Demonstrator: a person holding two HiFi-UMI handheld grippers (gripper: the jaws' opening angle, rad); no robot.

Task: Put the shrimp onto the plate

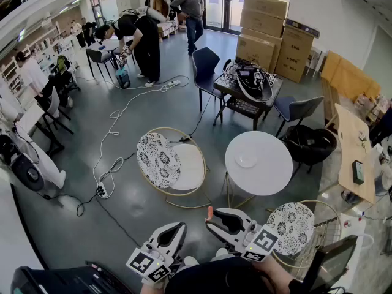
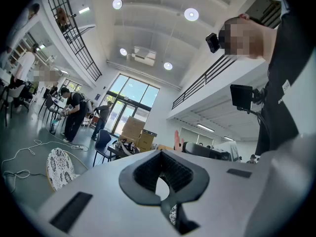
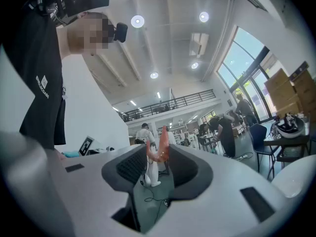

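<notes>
In the head view my right gripper [image 1: 210,217] sits low in the middle, shut on a small orange shrimp [image 1: 209,212] that sticks up from its tips. In the right gripper view the shrimp [image 3: 159,147] is pinched between the two dark pads and points upward. The white plate [image 1: 247,160] lies on the round white table [image 1: 275,170], well ahead of the gripper. My left gripper [image 1: 180,226] hangs beside the right one, jaws together and empty. In the left gripper view its tips [image 2: 160,153] meet, and the shrimp [image 2: 177,139] shows beyond them.
A round chair with a patterned cushion [image 1: 158,159] stands left of the table, and another [image 1: 293,225] is near my right side. Cables and a power strip [image 1: 102,190] lie on the floor. A black chair [image 1: 309,144], an equipment table [image 1: 248,84], boxes and people are farther off.
</notes>
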